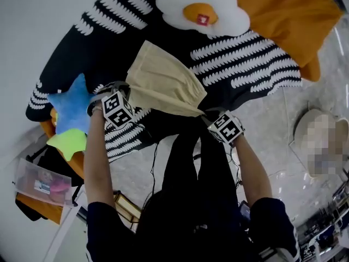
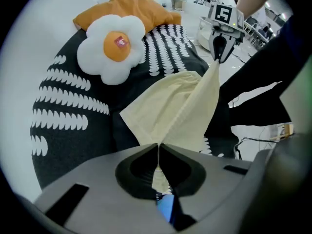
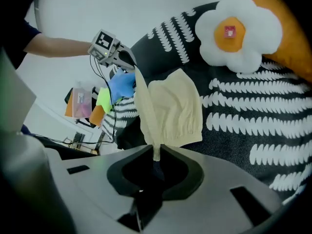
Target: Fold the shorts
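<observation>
While both claws are clamped on cloth, the shorts (image 1: 163,83) hang stretched between them, close in front of the person's black trousers (image 1: 188,173).
Left claw (image 1: 128,89): jaws all but together, pinching one near corner.
Right claw (image 1: 205,115): jaws a sliver apart, gripping the other near corner.
Long axis is the held edge. It runs taut from left claw to right claw, slanting down to the right in the head view.
The rest of the pale yellow fabric fans away from the person toward the fried-egg pillow (image 1: 199,7). A gathered hem shows on the right claw's side in the right gripper view. Can't tell whether the far edge touches anything.
Underneath is a black blanket (image 1: 98,53) with white feather-like marks.
A blue star cushion (image 1: 71,111) sits just beside the left claw, with a green cushion (image 1: 68,143) against it.
An orange cushion (image 1: 289,15) lies beyond the egg pillow, at far right.
Around it all: a pale glossy floor (image 1: 262,124), with a clear plastic box (image 1: 41,182) at the left edge.
</observation>
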